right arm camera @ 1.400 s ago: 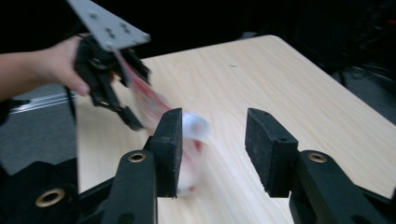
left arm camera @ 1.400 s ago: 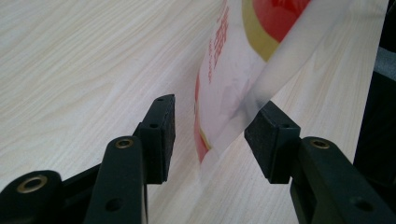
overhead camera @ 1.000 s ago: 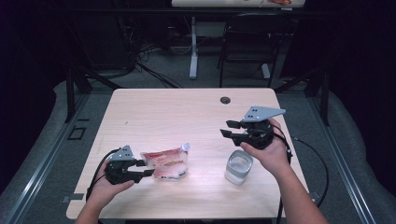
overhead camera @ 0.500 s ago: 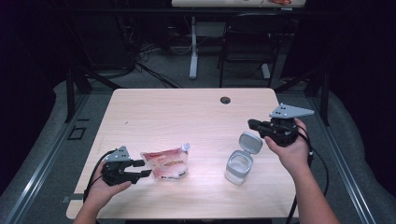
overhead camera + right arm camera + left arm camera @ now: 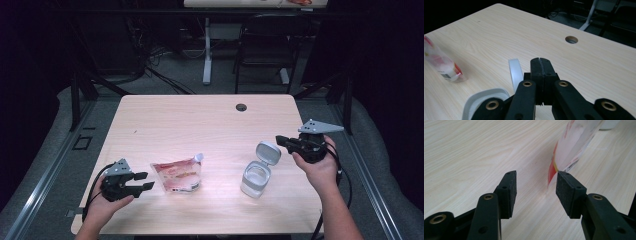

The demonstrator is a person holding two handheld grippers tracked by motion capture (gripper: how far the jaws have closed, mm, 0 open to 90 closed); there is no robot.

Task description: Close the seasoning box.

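A clear pouch with red print and a white spout [image 5: 177, 175] lies flat on the wooden table [image 5: 200, 120]. My left gripper [image 5: 142, 181] rests just left of it, open; in the left gripper view the pouch's corner [image 5: 571, 145] sits close by the right pad [image 5: 566, 192], apart from the left pad. A white container [image 5: 255, 179] stands at the right with its hinged lid [image 5: 267, 152] flipped up. My right gripper [image 5: 281, 141] hovers just right of the lid, jaws pressed together on nothing. In the right gripper view [image 5: 541, 62] the lid [image 5: 515, 72] stands left of the fingertips.
A round cable hole [image 5: 241, 107] sits near the table's far edge. The container's rim [image 5: 484, 98] shows low in the right gripper view, and the pouch [image 5: 441, 65] lies at its far left. A chair and desk legs stand beyond the table.
My right gripper moved from above the container out to the right, and the container's lid went from down to flipped up. The left gripper and the pouch stayed put.
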